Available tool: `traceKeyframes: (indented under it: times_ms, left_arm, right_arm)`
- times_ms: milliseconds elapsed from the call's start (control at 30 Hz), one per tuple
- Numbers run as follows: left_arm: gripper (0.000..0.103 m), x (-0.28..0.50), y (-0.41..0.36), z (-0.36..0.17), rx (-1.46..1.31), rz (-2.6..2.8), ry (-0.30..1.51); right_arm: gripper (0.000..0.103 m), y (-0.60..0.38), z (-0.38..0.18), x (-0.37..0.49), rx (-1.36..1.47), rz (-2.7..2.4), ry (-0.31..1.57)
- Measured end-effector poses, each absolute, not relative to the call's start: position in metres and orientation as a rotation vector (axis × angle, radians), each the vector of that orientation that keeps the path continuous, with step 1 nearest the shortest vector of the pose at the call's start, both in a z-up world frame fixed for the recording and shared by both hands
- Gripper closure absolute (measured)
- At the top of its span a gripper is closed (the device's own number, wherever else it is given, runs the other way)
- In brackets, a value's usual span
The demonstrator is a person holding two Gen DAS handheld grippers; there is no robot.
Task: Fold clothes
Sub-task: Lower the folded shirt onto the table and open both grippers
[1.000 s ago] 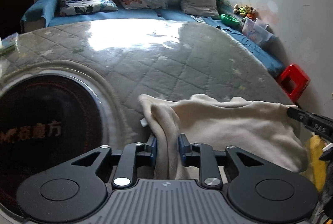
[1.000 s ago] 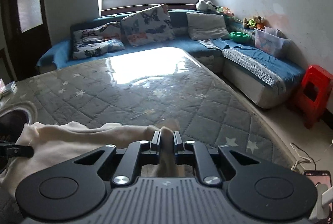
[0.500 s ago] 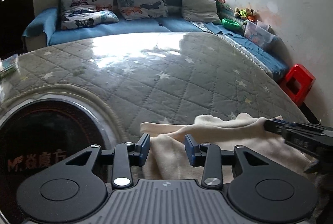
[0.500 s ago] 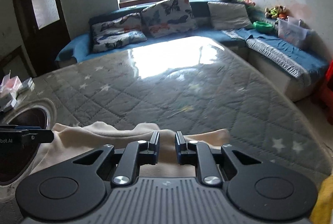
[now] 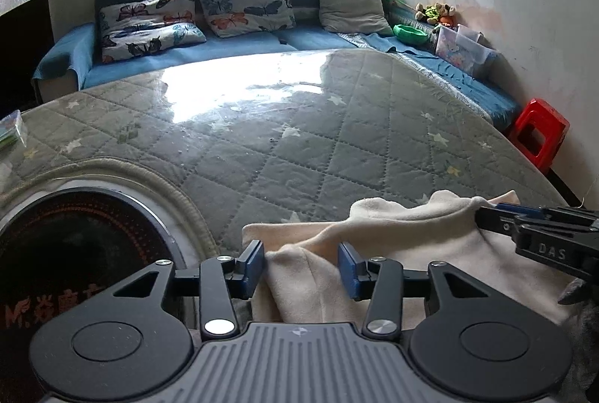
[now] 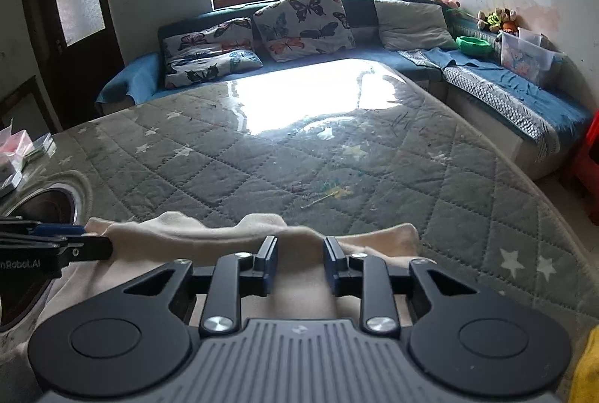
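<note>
While the cream cloth (image 5: 393, 253) lies low in both pictures on the gray quilted table (image 5: 299, 141), the left gripper (image 5: 301, 266) has just been opening; its blue pads (image 5: 254, 262) stand apart around a fold. The right gripper (image 6: 299, 258) has also been opening, with cloth between its loose jaws.
</note>
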State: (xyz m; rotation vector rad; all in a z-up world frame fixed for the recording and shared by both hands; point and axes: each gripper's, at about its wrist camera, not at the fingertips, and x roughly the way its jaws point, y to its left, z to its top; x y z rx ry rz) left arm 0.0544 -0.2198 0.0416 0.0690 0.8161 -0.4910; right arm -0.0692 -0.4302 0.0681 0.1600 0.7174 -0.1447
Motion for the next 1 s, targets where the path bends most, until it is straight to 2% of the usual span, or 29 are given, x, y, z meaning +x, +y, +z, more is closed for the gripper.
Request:
traceKeyframes:
  times_ms: [133, 500, 1000]
  left_arm:
    - [0.055, 0.037, -0.212, 0.045, 0.051, -0.520, 0.809]
    - [0.053, -0.029, -0.211, 0.041, 0.137, -0.594, 0.740]
    - [0.047, -0.044, -0.204, 0.026, 0.148, -0.562, 0.758]
  right_arm:
    - [0.073, -0.420, 0.075, -0.091, 0.157, -0.118, 0.716]
    - [0.072, -0.390, 0.073, -0.154, 0.121, -0.104, 0.709]
    - [0.069, -0.367, 0.066, -0.176, 0.069, -0.110, 0.669]
